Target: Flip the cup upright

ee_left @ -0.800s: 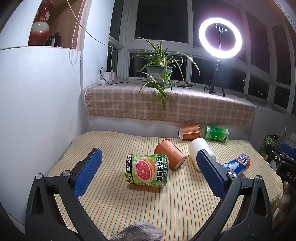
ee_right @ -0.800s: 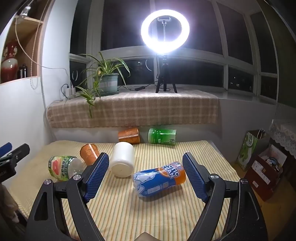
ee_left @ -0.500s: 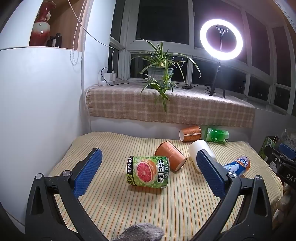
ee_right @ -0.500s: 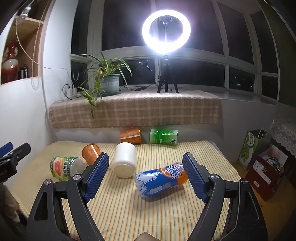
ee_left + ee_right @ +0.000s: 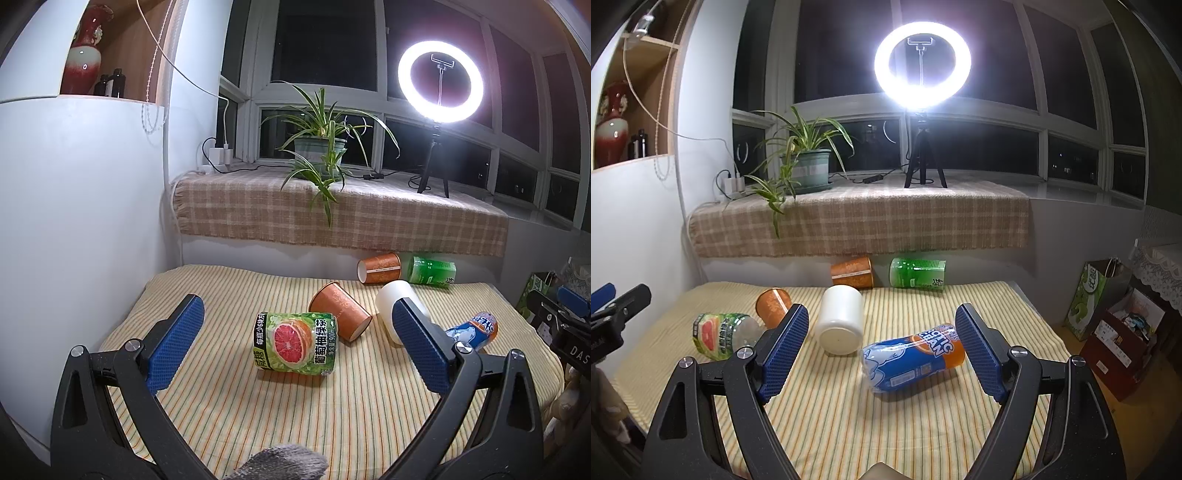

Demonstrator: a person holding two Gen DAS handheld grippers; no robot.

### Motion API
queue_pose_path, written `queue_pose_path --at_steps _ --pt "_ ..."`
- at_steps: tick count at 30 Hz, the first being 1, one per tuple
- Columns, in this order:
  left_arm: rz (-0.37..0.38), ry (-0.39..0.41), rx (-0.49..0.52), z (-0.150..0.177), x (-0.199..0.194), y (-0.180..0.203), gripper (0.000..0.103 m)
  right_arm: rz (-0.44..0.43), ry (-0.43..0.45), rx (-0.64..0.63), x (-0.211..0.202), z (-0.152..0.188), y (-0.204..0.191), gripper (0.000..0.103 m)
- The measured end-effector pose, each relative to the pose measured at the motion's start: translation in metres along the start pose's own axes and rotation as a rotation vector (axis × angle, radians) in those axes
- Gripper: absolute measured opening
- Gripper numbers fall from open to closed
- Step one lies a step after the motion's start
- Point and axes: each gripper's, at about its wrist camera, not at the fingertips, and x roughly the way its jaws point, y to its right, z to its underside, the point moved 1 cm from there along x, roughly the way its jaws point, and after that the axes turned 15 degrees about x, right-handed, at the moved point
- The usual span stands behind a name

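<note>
Several cups lie on their sides on the striped table (image 5: 332,417). A green grapefruit-label cup (image 5: 295,343) lies in front of my open left gripper (image 5: 295,343). An orange paper cup (image 5: 340,309) lies just behind it, a white cup (image 5: 393,299) to its right. In the right wrist view my open right gripper (image 5: 882,349) frames a blue-orange cup (image 5: 912,356), with the white cup (image 5: 840,319) left of it. A second orange cup (image 5: 852,272) and a green cup (image 5: 918,273) lie by the back wall. Both grippers are empty.
A white wall (image 5: 74,221) borders the table on the left. A checked-cloth sill (image 5: 860,221) behind holds a potted plant (image 5: 809,166) and a ring light (image 5: 921,70). Boxes and a bag (image 5: 1108,321) stand on the floor right of the table.
Both grippers have shifted slightly, so the cups sit a little further right in the views. The cups have not moved. Both grippers stay open.
</note>
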Motion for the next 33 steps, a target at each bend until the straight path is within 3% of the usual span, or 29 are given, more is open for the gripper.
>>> queue_pose_path --at_steps 33 --pt "0.003 0.004 0.007 0.0007 -0.0057 0.0063 0.103 -0.012 -0.02 -0.004 0.0016 0.0039 -0.003 0.082"
